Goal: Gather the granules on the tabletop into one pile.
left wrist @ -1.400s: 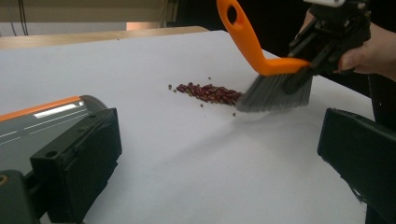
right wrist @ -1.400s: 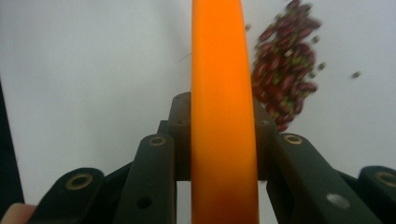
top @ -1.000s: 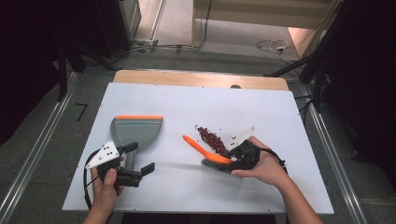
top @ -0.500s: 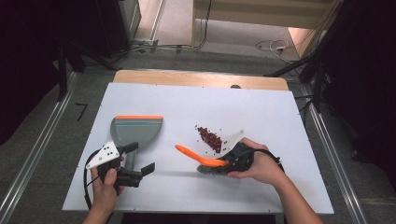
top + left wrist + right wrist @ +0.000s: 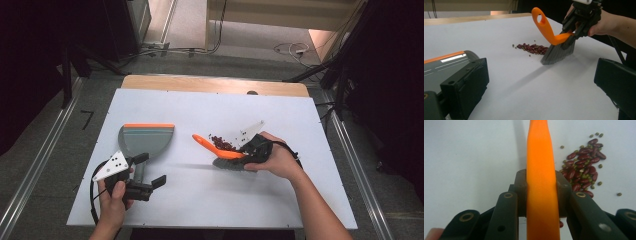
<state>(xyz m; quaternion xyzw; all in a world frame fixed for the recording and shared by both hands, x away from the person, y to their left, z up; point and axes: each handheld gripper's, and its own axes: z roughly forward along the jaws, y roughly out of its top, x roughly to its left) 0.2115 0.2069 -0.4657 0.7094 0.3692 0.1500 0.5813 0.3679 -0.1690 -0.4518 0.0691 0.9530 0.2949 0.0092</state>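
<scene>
Our right claw (image 5: pixel 248 151) clamps the brush (image 5: pixel 223 154) mid-tabletop, bristles touching the beans (image 5: pixel 223 144). Our left claw (image 5: pixel 150 172), jaws apart around the dustpan (image 5: pixel 146 139) handle, sits toward the tabletop's left edge, where we sweep.

On the bench (image 5: pixel 200 210): one dustpan (image 5: pixel 145 140), one brush (image 5: pixel 225 152) to its right, one pile of beans (image 5: pixel 223 143) beside the brush, and two grippers, left gripper (image 5: pixel 150 170), right gripper (image 5: pixel 250 150).
</scene>
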